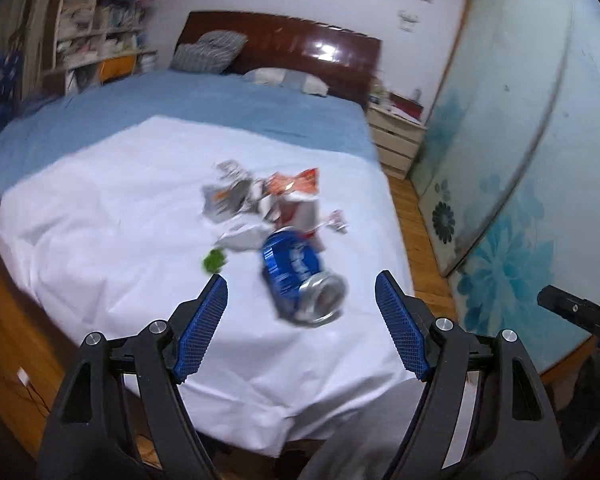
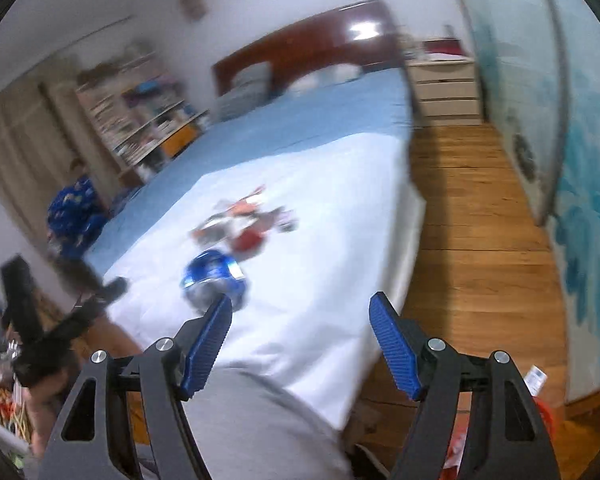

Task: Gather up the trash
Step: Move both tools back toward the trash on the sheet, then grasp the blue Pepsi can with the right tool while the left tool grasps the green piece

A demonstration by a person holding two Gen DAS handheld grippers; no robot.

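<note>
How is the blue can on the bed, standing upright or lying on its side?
Lying on its side. The blue can rests lengthwise on the white sheet, its round silver end facing the camera.

Bed [image 1: 100, 128] under a blue sheet, white cloth [image 1: 100, 240] over its near half. Dark glossy headboard [image 1: 300, 48] behind striped pillows [image 1: 208, 52]. Crowded shelves [image 1: 100, 20] at left. Pale drawer unit [image 1: 396, 140] beside the bed. Floral sliding doors [image 1: 520, 140] at right, above wood floor [image 2: 480, 220].
</note>
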